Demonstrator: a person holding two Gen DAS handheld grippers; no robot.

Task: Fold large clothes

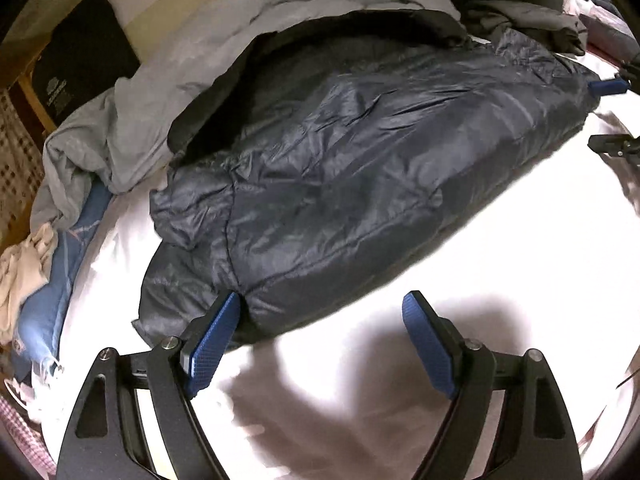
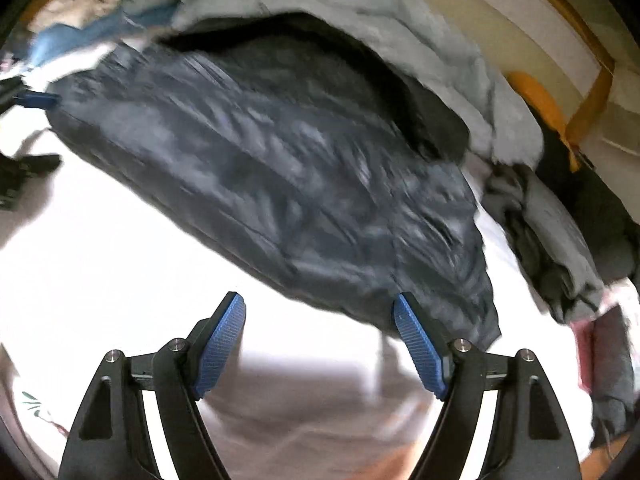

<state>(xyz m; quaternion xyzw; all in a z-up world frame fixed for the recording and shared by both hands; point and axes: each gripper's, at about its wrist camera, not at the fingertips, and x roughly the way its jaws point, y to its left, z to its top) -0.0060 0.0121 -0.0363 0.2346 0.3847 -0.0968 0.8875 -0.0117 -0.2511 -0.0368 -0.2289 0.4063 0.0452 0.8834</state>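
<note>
Two hand-held grippers, both mine, both spread wide, gripping nothing. Left hand-held gripper (image 1: 322, 304) at near-left corner of dark puffy jacket (image 1: 360, 160), one pad touching hem. Jacket sprawls across white bed (image 1: 500, 264). I judge it light, soft, slippery shell; pinch seamed hem corners. Right hand-held gripper (image 2: 318, 304) at opposite corner.

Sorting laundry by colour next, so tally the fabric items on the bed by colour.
Navy: 1, the puffer jacket
Light grey: 1, the rumpled garment
Dark grey or black: 1 heap, pieces inseparable
Blue: 1, the blue cloth
Cream: 1, the cream cloth
Total: 5
</note>
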